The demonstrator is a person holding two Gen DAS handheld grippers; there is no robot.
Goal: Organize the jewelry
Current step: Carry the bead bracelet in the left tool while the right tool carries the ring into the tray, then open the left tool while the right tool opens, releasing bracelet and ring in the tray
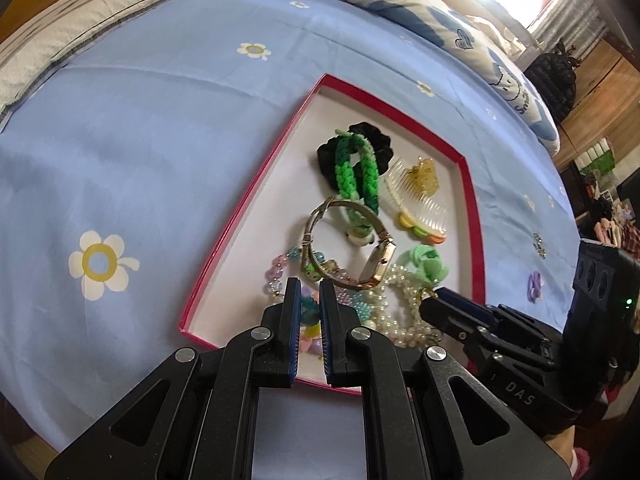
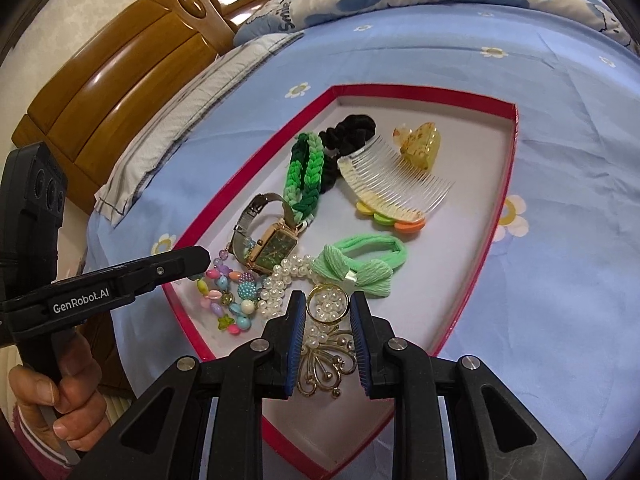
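Note:
A red-rimmed white tray lies on the blue bedsheet and holds jewelry: a gold watch, a green braided band, a black scrunchie, a clear comb, a green bow tie, pearl strands and colourful beads. My right gripper is slightly open around a gold ring brooch, its jaws beside the ring. My left gripper hovers over the beads with a narrow gap, holding nothing that shows.
A purple item and a small sparkly piece lie on the sheet right of the tray. A wooden headboard and pillows stand behind. A folded quilt lies along the far side.

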